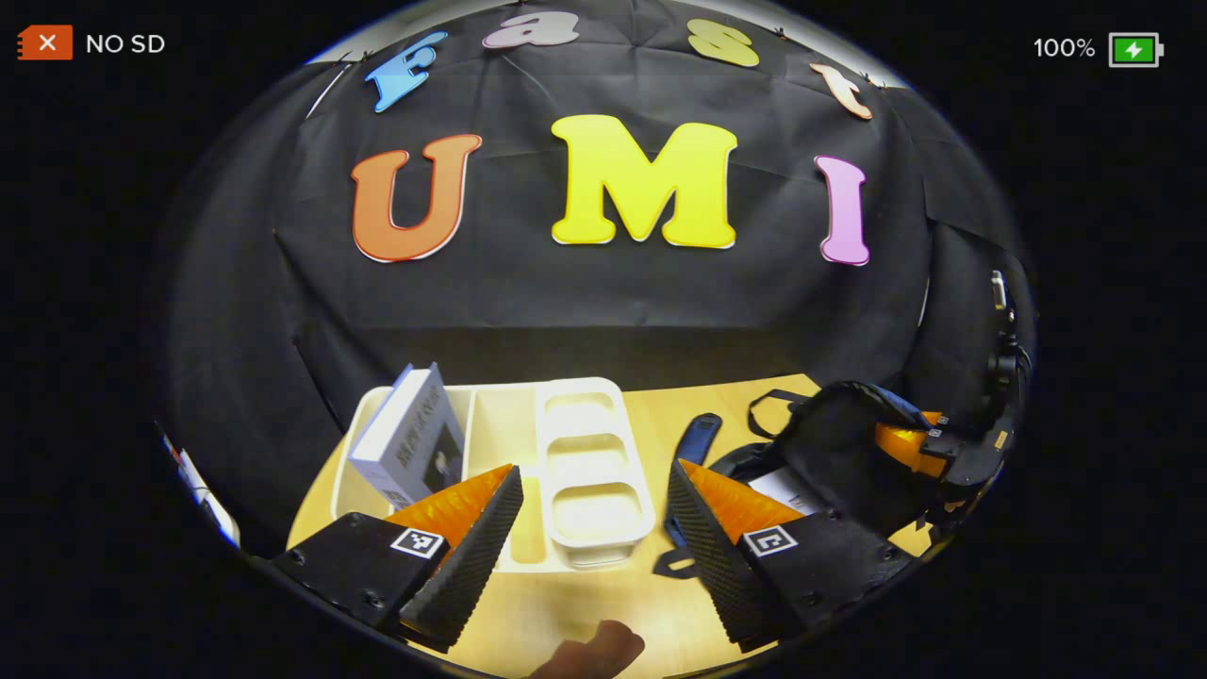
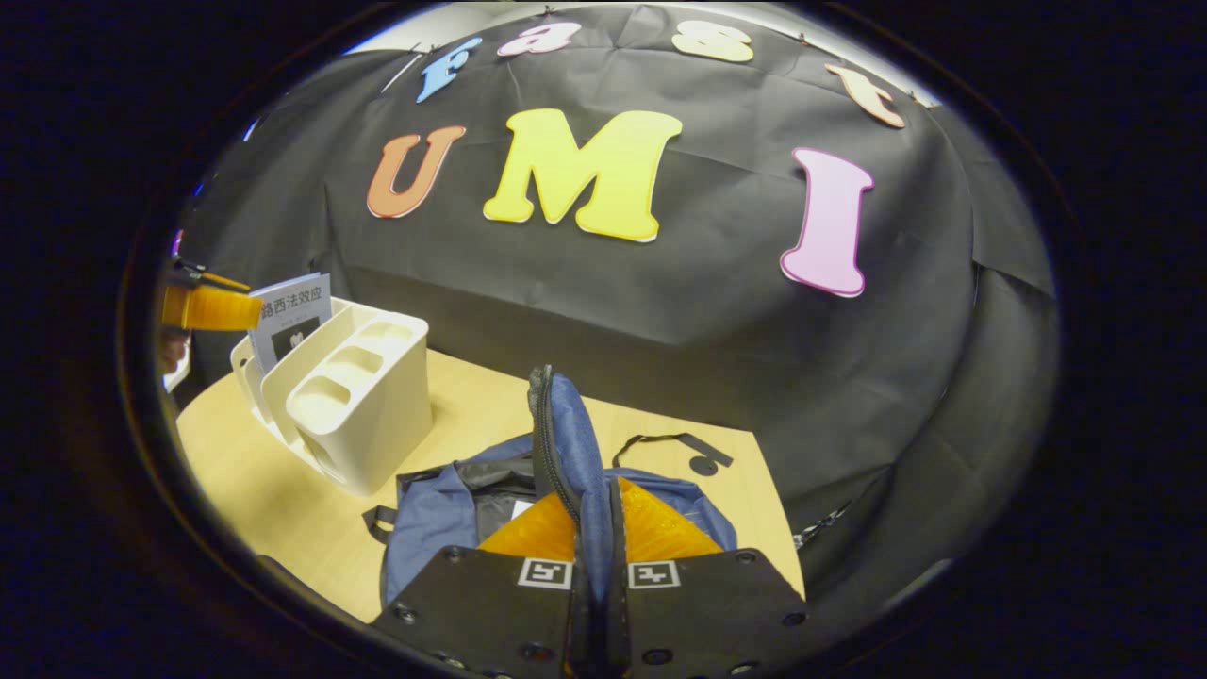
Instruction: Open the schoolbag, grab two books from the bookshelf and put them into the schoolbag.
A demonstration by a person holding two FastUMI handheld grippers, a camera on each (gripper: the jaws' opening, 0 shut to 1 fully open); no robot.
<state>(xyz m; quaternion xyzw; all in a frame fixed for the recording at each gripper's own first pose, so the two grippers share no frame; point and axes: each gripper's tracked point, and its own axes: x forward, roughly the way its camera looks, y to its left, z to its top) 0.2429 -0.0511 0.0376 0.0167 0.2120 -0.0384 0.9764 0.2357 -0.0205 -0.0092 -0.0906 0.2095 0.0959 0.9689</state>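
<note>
Schoolbag flap held up by the right gripper [image 2: 592, 566], left gripper [image 1: 589, 528] spread wide.

In the right gripper view the fingers are clenched on the raised zipper edge of the blue schoolbag [image 2: 566, 443], which lies on the bench [image 2: 273, 490]. In the left gripper view the released fingers are held above the bench before the white bookshelf [image 1: 585, 462], where one book [image 1: 410, 434] is seen leaning in the left compartment.
</note>
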